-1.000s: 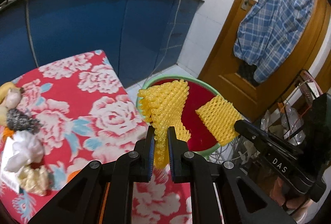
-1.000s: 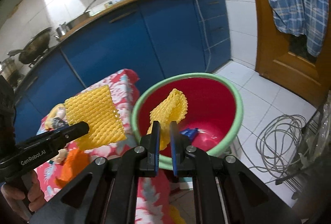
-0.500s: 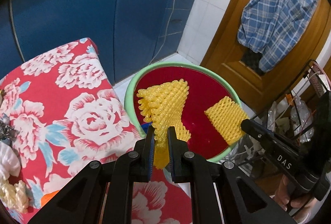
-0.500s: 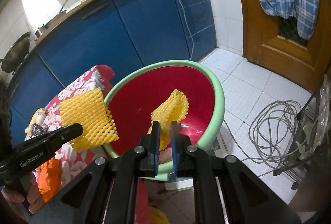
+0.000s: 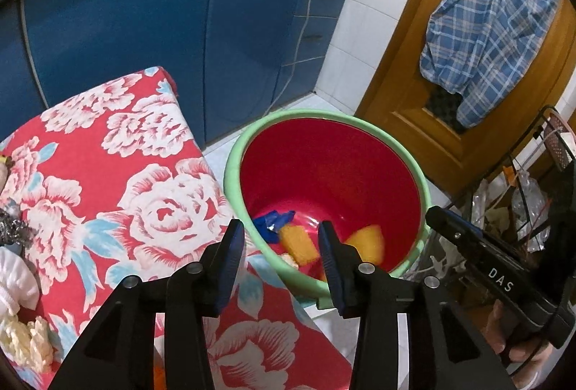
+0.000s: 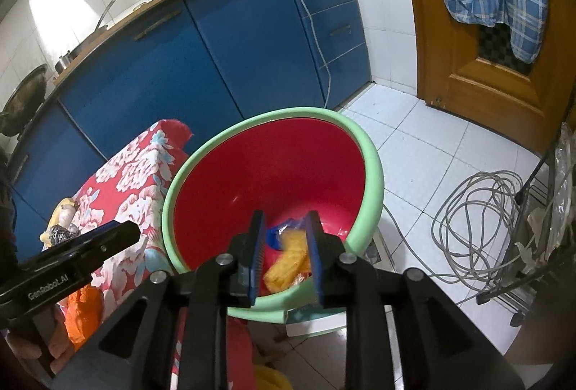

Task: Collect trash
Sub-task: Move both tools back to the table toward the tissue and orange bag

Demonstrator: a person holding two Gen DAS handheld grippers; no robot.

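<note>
Trash lies at the bottom of the red bucket (image 5: 324, 170) with the green rim: two yellow foam fruit nets, one (image 5: 298, 243) near the middle and a second (image 5: 367, 243) blurred just right of it, beside one crumpled blue wrapper (image 5: 271, 223). The bucket stands on the white tiled floor, touching or just beside the edge of the table with the red floral cloth (image 5: 108, 174).

Both tongs hang over the bucket with nothing between their pads. The left gripper (image 5: 280, 247) has just been opening and its jaws now stand moderately apart, empty. The right gripper (image 6: 285, 255) has also just been opening; its gap is narrower, and it too is empty, with a yellow net showing between its fingers far below in the bucket.

On the cloth, at the left edge of the left wrist view, sit one steel scouring ball (image 5: 10, 228), one white crumpled piece (image 5: 16, 282) and one pale yellowish scrap (image 5: 25, 343). In the right wrist view one orange scrap (image 6: 84, 310) lies on the cloth below the left gripper. One coiled grey cable (image 6: 478, 224) lies on the floor to the right, and one blue checked shirt (image 5: 489, 19) hangs on the wooden door.
</note>
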